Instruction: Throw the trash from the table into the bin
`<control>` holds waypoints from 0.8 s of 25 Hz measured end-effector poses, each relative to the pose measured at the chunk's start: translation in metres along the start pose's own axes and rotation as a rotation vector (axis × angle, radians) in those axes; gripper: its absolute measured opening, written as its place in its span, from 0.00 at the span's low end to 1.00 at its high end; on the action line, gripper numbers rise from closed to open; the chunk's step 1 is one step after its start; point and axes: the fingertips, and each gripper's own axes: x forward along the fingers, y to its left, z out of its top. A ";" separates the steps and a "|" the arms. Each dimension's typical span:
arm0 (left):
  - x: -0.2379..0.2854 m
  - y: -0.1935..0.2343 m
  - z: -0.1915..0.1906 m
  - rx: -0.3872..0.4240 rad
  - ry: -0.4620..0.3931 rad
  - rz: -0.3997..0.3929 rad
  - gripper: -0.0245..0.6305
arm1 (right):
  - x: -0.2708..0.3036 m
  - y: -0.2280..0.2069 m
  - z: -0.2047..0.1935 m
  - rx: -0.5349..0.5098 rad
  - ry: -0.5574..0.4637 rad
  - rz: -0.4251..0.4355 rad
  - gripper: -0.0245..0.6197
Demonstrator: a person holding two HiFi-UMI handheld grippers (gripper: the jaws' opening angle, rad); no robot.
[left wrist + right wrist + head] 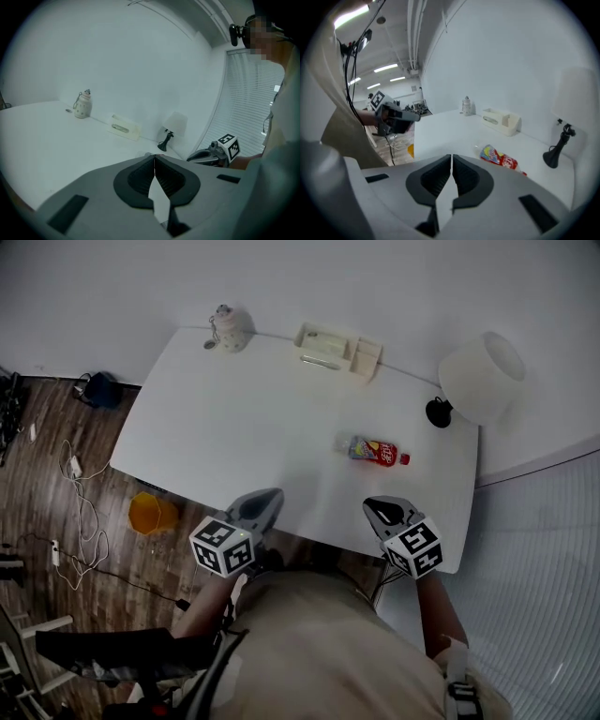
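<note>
The bottle (pixel 375 451) you were to throw out lay on its side on the white desk (pixel 234 427), right of the middle, with its red cap pointing right and a bright red-and-yellow label. Your bin (pixel 153 513), small and orange, stood upright and open on the floor (pixel 56 549) just off the desk's near left corner.

The bottle (pixel 373 450) lies on the table (pixel 244 437); the bin (pixel 153 513) stands beside the table's left edge.

The left hand-held gripper (pixel 259 506) and the right hand-held gripper (pixel 386 512) are grey moulded shells with black ribbed pads (pixel 140 180). Each carries a white cube (pixel 223 547) printed with black square markers. The person wears a beige top (pixel 323 643), crossed by a dark strap (pixel 225 667).
</note>
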 end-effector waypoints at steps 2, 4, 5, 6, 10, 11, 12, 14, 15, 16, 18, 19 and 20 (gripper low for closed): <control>0.004 -0.001 0.000 0.005 0.003 0.009 0.06 | 0.000 -0.033 -0.014 -0.043 0.040 -0.055 0.07; 0.004 0.001 0.001 0.006 -0.002 0.027 0.06 | 0.001 -0.068 -0.020 -0.078 0.047 -0.104 0.07; 0.002 0.002 0.001 0.004 -0.002 0.037 0.06 | 0.001 -0.084 -0.022 -0.097 0.051 -0.128 0.08; 0.000 0.003 -0.001 0.000 -0.001 0.048 0.06 | 0.002 -0.100 -0.025 -0.119 0.065 -0.152 0.08; -0.008 0.008 -0.005 -0.012 -0.001 0.087 0.06 | 0.012 -0.155 -0.042 -0.273 0.214 -0.212 0.46; -0.009 0.009 -0.005 -0.012 -0.002 0.095 0.06 | 0.017 -0.166 -0.047 -0.320 0.258 -0.212 0.46; -0.010 0.010 -0.005 -0.012 -0.003 0.102 0.06 | 0.022 -0.175 -0.053 -0.358 0.298 -0.205 0.47; -0.012 0.011 -0.005 -0.012 -0.004 0.113 0.06 | 0.033 -0.188 -0.063 -0.394 0.363 -0.177 0.47; -0.013 0.011 -0.004 -0.012 -0.006 0.118 0.06 | 0.038 -0.193 -0.068 -0.401 0.387 -0.162 0.47; -0.015 0.011 -0.004 -0.012 -0.008 0.125 0.06 | 0.041 -0.196 -0.071 -0.408 0.406 -0.149 0.47; -0.019 0.013 -0.001 -0.012 -0.017 0.139 0.06 | 0.047 -0.201 -0.076 -0.424 0.436 -0.128 0.47; -0.022 0.014 0.000 -0.013 -0.021 0.146 0.06 | 0.049 -0.202 -0.078 -0.433 0.449 -0.117 0.47; -0.025 0.016 0.000 -0.014 -0.026 0.154 0.06 | 0.051 -0.201 -0.081 -0.443 0.462 -0.106 0.47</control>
